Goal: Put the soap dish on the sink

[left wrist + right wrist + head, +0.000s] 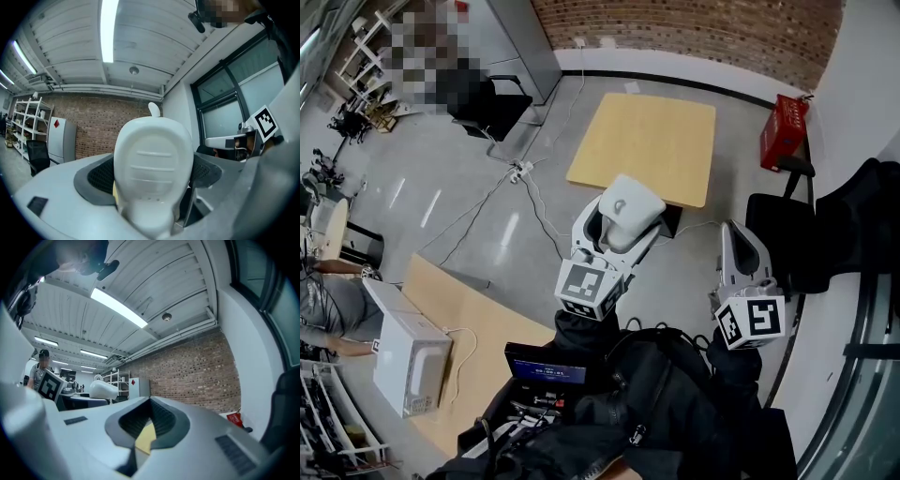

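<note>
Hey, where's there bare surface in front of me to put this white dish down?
The square wooden table ahead looks wholly bare, with the red crate to its right. The near wooden table has a free strip between the white appliance and the lit screen, though a cable crosses it. Around the screen it is crowded.

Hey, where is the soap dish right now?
In the head view's centre, the white soap dish is clamped in the left gripper, held over the floor near the light wooden table.
</note>
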The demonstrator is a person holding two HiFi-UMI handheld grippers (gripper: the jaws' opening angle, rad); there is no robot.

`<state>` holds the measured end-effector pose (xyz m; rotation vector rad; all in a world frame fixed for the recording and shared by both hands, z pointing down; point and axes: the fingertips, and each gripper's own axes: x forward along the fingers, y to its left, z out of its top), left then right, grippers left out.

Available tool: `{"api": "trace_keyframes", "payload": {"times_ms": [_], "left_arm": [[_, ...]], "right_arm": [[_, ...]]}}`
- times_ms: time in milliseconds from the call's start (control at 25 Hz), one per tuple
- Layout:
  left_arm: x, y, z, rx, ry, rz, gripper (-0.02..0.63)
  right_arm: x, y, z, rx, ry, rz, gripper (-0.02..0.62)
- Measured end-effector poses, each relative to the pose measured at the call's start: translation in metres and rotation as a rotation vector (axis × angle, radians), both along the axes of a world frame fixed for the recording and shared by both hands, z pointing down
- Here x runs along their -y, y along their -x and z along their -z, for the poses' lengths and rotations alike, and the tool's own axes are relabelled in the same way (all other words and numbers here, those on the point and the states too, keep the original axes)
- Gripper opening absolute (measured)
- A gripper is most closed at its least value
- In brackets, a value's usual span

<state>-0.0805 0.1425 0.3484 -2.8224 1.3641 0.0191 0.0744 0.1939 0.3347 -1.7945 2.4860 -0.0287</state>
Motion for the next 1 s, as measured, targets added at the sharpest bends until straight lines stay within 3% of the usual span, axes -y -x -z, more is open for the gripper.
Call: {"api": "trace_keyframes", "payload": {"times_ms": [1000], "left_arm": [[0.003,-0.024,-0.02,0.01,0.03,0.031,0.468]], "right_arm": [[0.013,-0.016,-0.032,0.015,0.078,0.06,0.005]]}}
